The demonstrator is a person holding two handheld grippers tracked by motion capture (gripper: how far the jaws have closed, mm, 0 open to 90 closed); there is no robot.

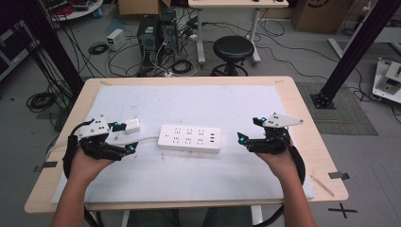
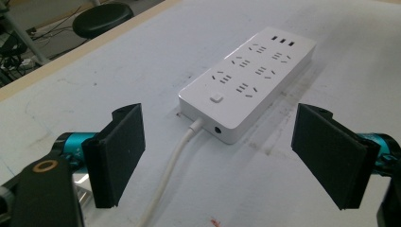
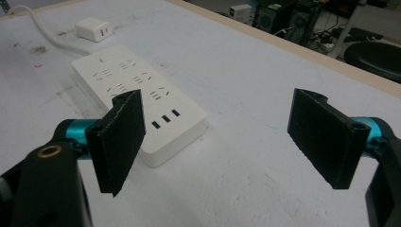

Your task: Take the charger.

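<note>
Near the desk's [image 1: 302,118] front edge, 2 hands hold black two-jaw grippers over the white mat [image 1: 198,175] that covers the wooden top. The left gripper [image 1: 122,138] sits toward the left edge, jaws spread as wide as they go, with nothing between them. The right gripper [image 1: 249,132] sits toward the right edge, equally wide and empty. Between them, at the mat's middle, lies the white rectangular plastic power strip [image 1: 189,138], untouched, its white cord [image 2: 172,165] running toward the left edge. Just beyond the left gripper rests a small white plastic charger block [image 1: 133,126]. Past the far edge stands a round black stool [image 1: 233,48].
</note>
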